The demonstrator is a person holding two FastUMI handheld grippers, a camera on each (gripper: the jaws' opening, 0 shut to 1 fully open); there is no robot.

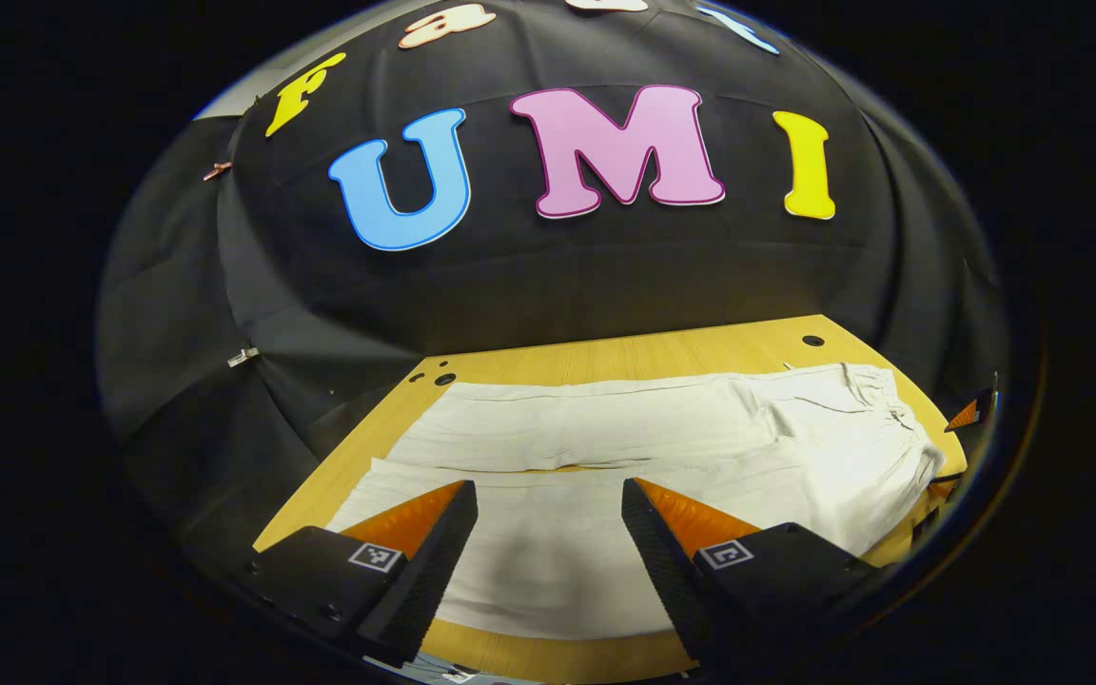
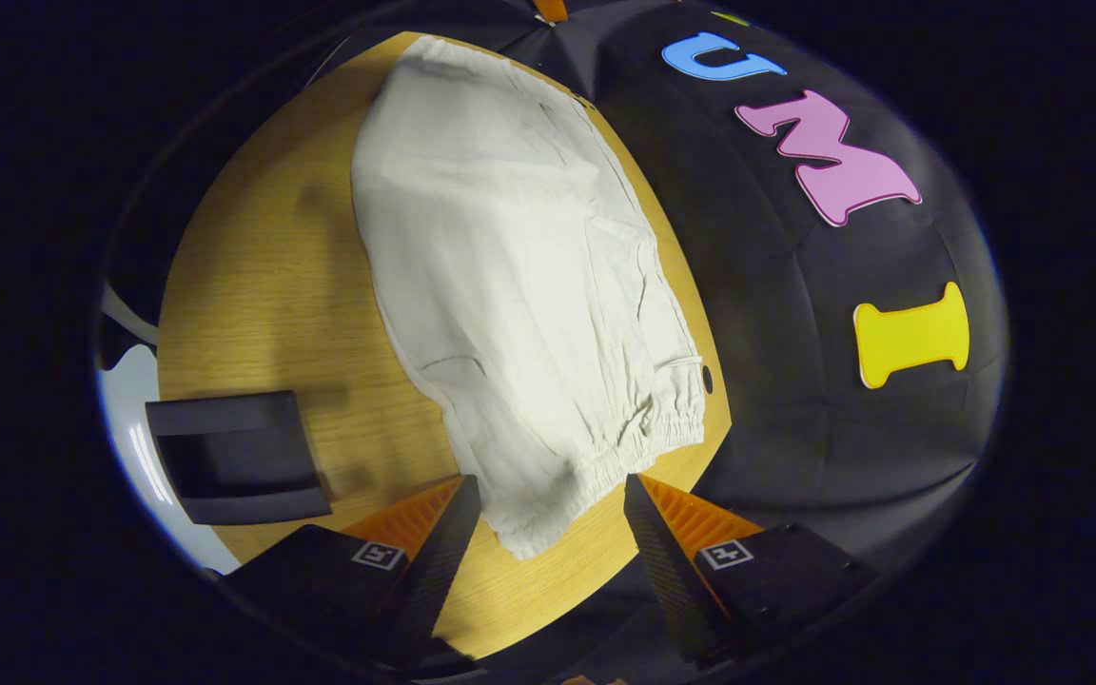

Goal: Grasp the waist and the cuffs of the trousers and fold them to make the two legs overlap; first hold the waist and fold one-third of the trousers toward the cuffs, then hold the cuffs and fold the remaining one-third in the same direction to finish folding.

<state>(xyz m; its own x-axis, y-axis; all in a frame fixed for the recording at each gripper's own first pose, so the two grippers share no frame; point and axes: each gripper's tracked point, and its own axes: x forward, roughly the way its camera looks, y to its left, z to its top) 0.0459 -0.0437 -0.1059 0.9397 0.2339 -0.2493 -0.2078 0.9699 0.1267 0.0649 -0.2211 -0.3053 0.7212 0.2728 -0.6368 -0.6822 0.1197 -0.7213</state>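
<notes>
In the left gripper view, my left claw hangs above the near leg of the trousers, its two fingers spread wide with pale cloth showing in the gap between them and nothing gripped. The trousers lie flat and unfolded across the wooden surface. The two legs run side by side toward the left of this view, a narrow strip of wood showing between them, and the gathered waist sits at the far right, close to the surface's edge. A few small dark holes mark the wood near the far left corner, with one more near the far right, beyond the waist.

In the right gripper view, my right claw is also spread wide and holds nothing. Its fingers bracket the near corner of the waist, whose elastic gathers lie just ahead of the tips; I cannot tell whether either finger touches the cloth. From there the trousers stretch away toward the top of the view. To the left of them, on bare wood, a dark rectangular object rests near the surface's edge, well apart from the cloth.
</notes>
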